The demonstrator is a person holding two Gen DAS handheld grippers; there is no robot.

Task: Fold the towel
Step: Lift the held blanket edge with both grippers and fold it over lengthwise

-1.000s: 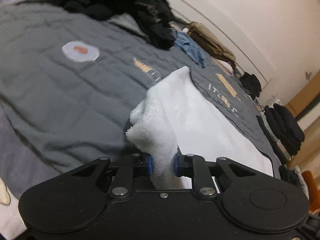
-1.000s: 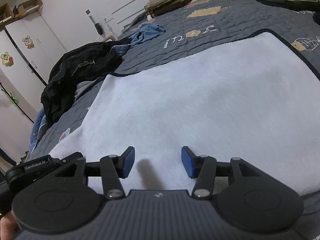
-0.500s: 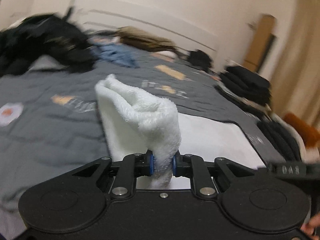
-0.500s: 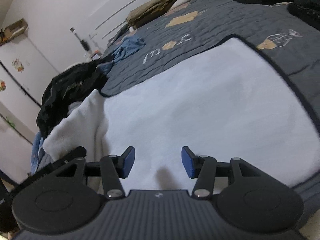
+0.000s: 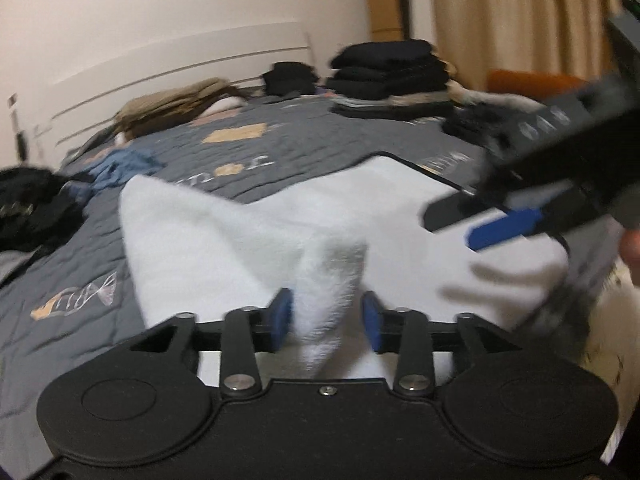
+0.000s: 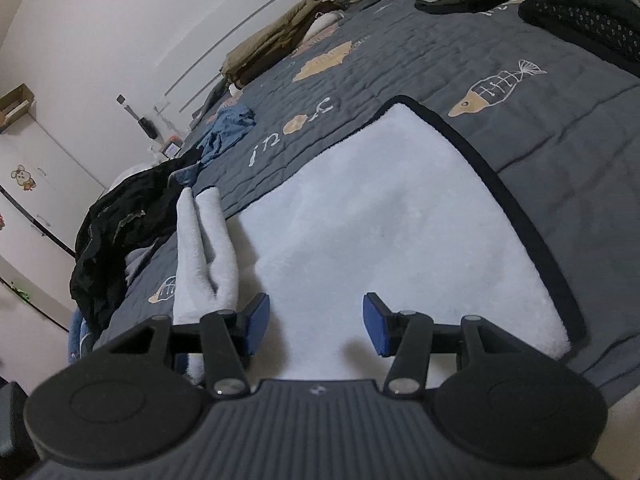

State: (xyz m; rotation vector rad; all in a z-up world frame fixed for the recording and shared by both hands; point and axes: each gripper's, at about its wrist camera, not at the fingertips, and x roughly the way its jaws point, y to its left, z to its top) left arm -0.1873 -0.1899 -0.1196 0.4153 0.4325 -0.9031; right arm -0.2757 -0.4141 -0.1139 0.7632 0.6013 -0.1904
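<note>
The left gripper has just been opened, a raised ridge of the fluffy white black-edged towel standing loose between its blue pads. The right gripper is spread over flat pile. Beyond, the grey quilted bedspread is seen.

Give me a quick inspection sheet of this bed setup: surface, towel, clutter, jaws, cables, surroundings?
Surface: grey quilt with fish patches.
Job's things: white towel spread flat, dark trim; one corner lifted and bunched.
Clutter: black clothes, blue garment, tan pile, folded stack.
Grippers: left gripper jaws have just been opening, towel corner between them, pads apart from it; right gripper open over the towel, empty.
Cables: nothing seen.
Surroundings: white wall, cupboard with stickers, curtain.
</note>
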